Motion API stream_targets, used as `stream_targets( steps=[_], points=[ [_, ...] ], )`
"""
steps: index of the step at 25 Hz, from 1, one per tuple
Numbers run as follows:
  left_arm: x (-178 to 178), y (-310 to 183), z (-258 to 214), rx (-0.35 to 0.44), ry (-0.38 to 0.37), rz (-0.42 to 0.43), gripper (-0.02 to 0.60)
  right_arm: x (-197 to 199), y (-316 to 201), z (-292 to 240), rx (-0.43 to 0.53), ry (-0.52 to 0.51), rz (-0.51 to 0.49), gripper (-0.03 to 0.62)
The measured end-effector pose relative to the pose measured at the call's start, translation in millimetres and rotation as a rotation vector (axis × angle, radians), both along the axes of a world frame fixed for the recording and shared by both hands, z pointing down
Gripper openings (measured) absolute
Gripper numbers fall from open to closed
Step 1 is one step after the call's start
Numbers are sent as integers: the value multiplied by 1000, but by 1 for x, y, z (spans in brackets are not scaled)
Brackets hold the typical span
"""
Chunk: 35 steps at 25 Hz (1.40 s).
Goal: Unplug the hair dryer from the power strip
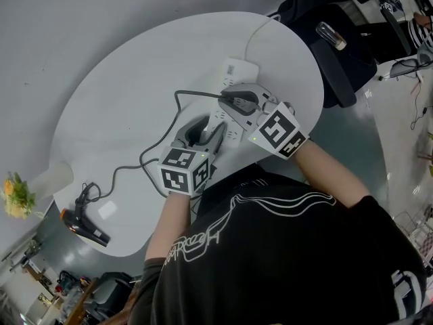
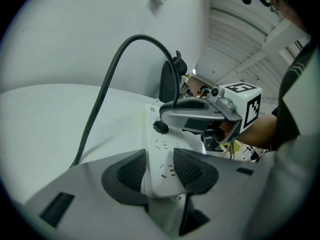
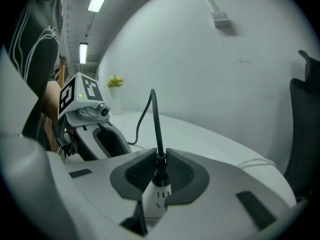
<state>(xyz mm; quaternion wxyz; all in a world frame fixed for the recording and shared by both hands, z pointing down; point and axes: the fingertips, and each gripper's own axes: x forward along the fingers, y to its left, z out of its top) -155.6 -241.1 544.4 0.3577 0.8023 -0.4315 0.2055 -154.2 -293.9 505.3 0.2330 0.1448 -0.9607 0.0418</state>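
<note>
Gripping the near end of the long white plastic power strip (image 2: 162, 156), the left gripper (image 2: 159, 170) had its two dark ribbed pads pressed against the strip's long sides, pinning it flat on the round white table (image 1: 128, 87). In the head view the strip lay a little right of the table's centre. It ran from about 1 o'clock down toward 7 o'clock, and its thin white lead (image 1: 252, 38) curled off the far end toward 12 o'clock.

The right gripper (image 3: 159, 170) reached in from 4 o'clock and crossed over the strip's middle. Its jaws were pinched onto the small black plug (image 3: 160, 160), just where the cord enters it, and the plug stood in a socket on the strip's top face.

From the plug the thick black rubber cord (image 1: 145, 160) arched toward 9 o'clock, then trailed across the tabletop to 7 o'clock. There, near the table's edge and well apart from both grippers, the black hair dryer with an orange tip (image 1: 84, 227) lay on its side, with some cord looped beside its handle.

A bunch of yellow flowers (image 1: 15, 191) stood at 8 o'clock by the rim. A black chair (image 1: 338, 53) stood beyond the table at 2 o'clock.
</note>
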Motion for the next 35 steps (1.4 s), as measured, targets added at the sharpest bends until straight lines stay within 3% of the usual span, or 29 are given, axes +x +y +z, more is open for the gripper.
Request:
stream_targets(
  steps=[5, 10, 12, 17, 20, 26, 33, 35],
  points=[
    [2, 1, -1, 8, -5, 3, 172, 1, 2, 0, 36, 23, 1, 35],
    [1, 1, -1, 19, -12, 4, 169, 4, -1, 0, -83, -45, 11, 35],
    [1, 1, -1, 16, -10, 3, 169, 5, -1, -1, -89, -46, 6, 35],
    [3, -1, -1, -1, 1, 14, 170, 4, 1, -4, 41, 30, -20, 34],
    [3, 0, -1, 4, -2, 26, 172, 4, 3, -3, 60, 40, -23, 34],
    [2, 1, -1, 9, -8, 18, 170, 10, -3, 0, -102, -58, 26, 35],
    [6, -2, 0, 11, -9, 33, 172, 8, 1, -3, 32, 36, -11, 34],
    [7, -1, 0, 5, -7, 34, 172, 8, 1, -2, 20, 33, -16, 34]
  ],
)
